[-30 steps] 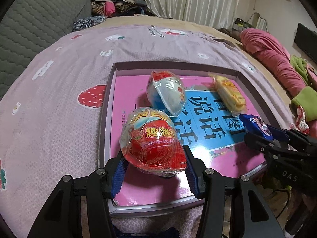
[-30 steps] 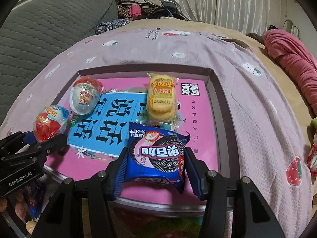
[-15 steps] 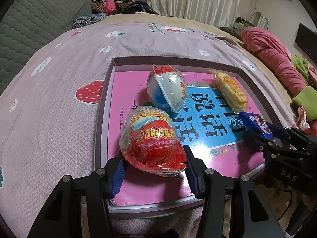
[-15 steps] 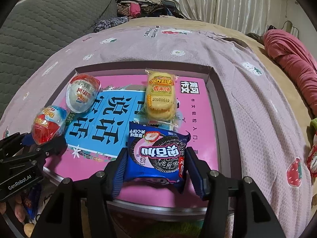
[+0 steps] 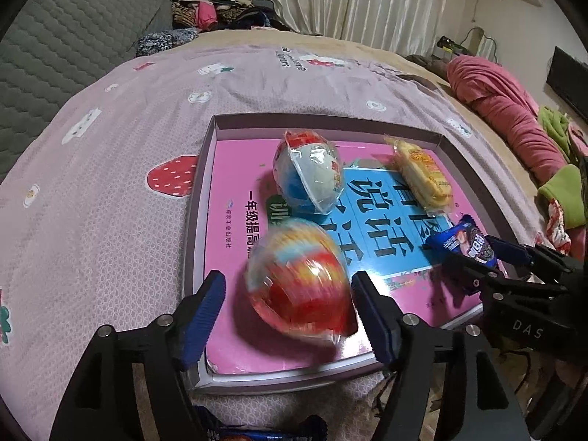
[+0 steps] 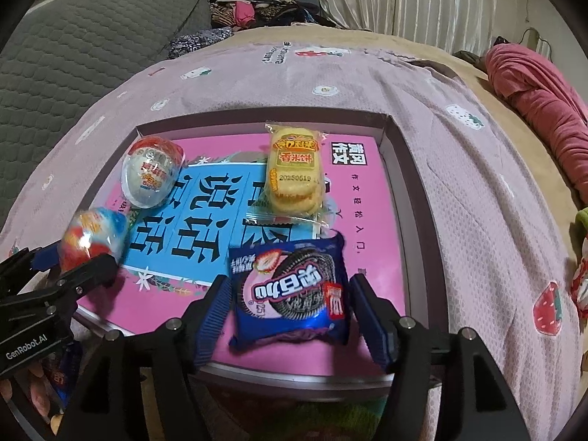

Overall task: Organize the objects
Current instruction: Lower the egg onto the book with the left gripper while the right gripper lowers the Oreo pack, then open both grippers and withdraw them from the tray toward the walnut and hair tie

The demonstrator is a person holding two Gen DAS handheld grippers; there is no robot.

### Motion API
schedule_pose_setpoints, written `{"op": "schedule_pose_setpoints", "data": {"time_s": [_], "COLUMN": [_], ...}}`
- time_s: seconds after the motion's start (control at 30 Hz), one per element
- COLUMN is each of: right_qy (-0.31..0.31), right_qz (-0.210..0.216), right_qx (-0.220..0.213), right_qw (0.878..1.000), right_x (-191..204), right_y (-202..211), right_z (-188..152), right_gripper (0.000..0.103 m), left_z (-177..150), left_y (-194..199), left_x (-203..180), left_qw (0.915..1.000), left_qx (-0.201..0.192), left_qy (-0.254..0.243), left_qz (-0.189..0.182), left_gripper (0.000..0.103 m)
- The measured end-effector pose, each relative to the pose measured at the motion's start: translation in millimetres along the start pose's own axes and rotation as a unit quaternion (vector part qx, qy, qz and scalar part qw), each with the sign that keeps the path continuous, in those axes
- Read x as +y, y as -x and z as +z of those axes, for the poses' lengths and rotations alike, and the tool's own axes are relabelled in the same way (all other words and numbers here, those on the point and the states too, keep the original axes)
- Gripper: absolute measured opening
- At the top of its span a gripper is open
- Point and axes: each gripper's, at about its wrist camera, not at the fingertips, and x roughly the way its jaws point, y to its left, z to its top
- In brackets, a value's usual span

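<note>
Nearest in the left wrist view: left gripper (image 5: pixel 288 299) with blue-padded fingers (image 5: pixel 207 305) spread wide, a clear gap on each side of the red toy egg (image 5: pixel 299 286), nothing clamped. Egg blurred, wrapped in shiny clear film, red lower half, blue and yellow print on top, lying in the near left corner of the shallow box tray (image 5: pixel 200 198) on its pink and blue printed floor.

In the right wrist view: right gripper (image 6: pixel 288 308) likewise parted, pads (image 6: pixel 217 310) just beside the two side edges of the blue cookie packet (image 6: pixel 290 294), whether touching cannot be told. Packet flat at the tray's near edge, blue wrapper with a pink band, a dark sandwich cookie and a strawberry printed on it, white lettering upside down from here.

Just beyond the packet: yellow rice cracker pack (image 6: pixel 296 171), clear wrapper, stamped date, lying lengthwise toward the far wall of the tray. To its left, near the far left corner: white toy egg (image 6: pixel 152 176), film-wrapped, red cap, blue on its other side.

Under the tray: pink bedspread (image 5: pixel 110 147) with strawberry and flower prints. Farther back: grey quilted headboard (image 5: pixel 73 36), a pile of clothes (image 5: pixel 217 11), pale curtains (image 5: pixel 367 3), and a rolled red blanket (image 5: pixel 511 110) to the right.
</note>
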Motion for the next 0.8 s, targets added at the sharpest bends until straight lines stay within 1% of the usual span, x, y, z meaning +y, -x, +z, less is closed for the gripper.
{"op": "schedule_pose_setpoints", "data": {"time_s": [0.07, 0.13, 0.27, 0.57, 0.8], "right_qy": [0.001, 0.000, -0.004, -0.001, 0.000], "right_qz": [-0.003, -0.005, -0.003, -0.005, -0.007], "right_qx": [-0.002, -0.004, -0.009, -0.008, -0.012], "right_qw": [1.000, 1.000, 1.000, 1.000, 1.000], "right_x": [0.4, -0.2, -2.3, -1.3, -0.4], "right_y": [2.6, 6.0, 14.1, 26.2, 41.1], "right_z": [0.5, 1.2, 2.2, -2.4, -7.5], "right_gripper": [0.068, 0.070, 0.071, 0.074, 0.077], "left_z": [0.1, -0.4, -0.5, -6.4, -11.0], "left_y": [3.3, 6.8, 13.6, 27.4, 44.3], "left_x": [-1.6, -0.9, 2.6, 0.4, 1.8], "left_qw": [0.9999, 0.9999, 0.9999, 0.9997, 0.9994], "left_qx": [-0.002, -0.005, -0.006, -0.009, -0.012], "left_qy": [-0.005, -0.005, 0.004, -0.006, -0.009], "left_qz": [0.010, 0.011, 0.008, 0.022, 0.032], "left_gripper": [0.079, 0.080, 0.080, 0.084, 0.085]}}
